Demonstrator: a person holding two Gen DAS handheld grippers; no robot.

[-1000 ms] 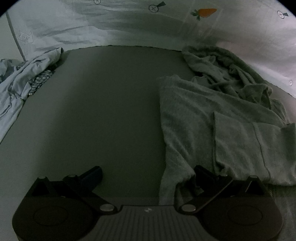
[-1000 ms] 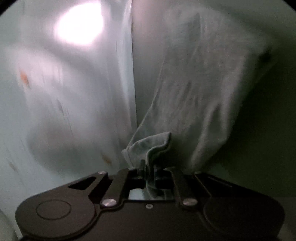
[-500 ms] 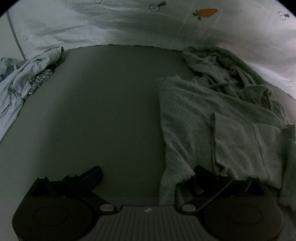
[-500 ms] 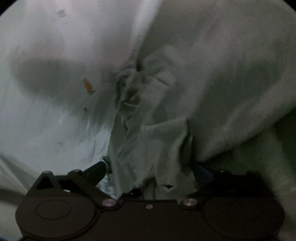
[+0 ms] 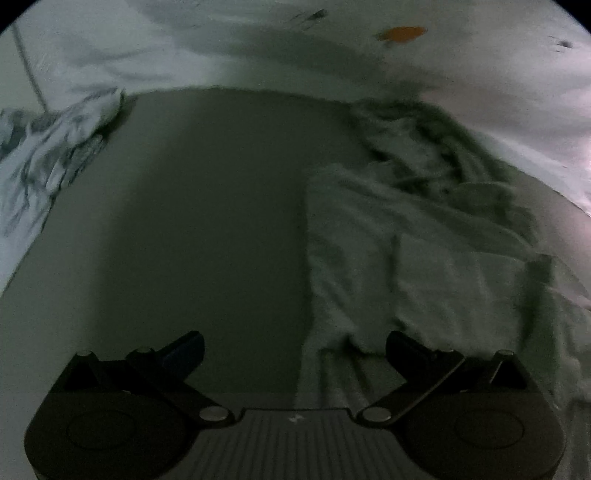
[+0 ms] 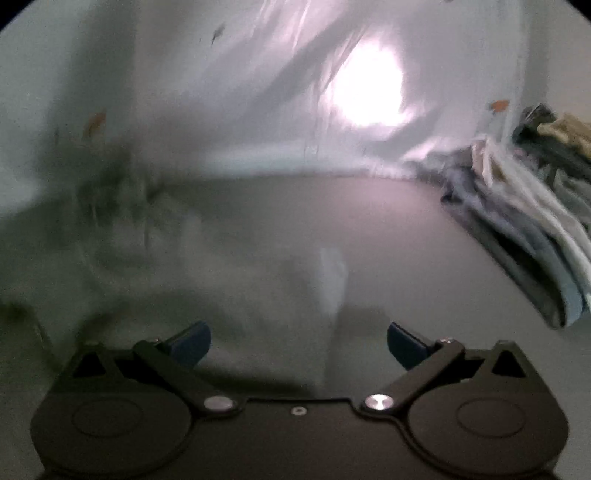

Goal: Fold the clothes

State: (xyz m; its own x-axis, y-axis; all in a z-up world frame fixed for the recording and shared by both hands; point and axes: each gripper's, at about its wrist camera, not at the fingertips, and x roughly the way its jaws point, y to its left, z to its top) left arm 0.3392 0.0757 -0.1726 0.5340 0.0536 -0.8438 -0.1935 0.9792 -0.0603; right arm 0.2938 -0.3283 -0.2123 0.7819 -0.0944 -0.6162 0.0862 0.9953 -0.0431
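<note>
A grey-green garment (image 5: 424, 258) lies crumpled on the dark mat (image 5: 207, 229), filling the right half of the left wrist view. My left gripper (image 5: 295, 347) is open, low over the garment's near left edge; its right finger touches the cloth. In the right wrist view the same garment (image 6: 221, 280) lies blurred at lower left. My right gripper (image 6: 299, 343) is open and empty just above its near edge.
A pale sheet with carrot prints (image 5: 402, 33) bounds the mat at the back. A light patterned garment (image 5: 48, 158) lies at the left edge. A stack of folded clothes (image 6: 528, 221) sits at the right in the right wrist view.
My right gripper has opened and let go of the garment, which dropped onto the mat. My left gripper has shifted slightly; the view is blurred.
</note>
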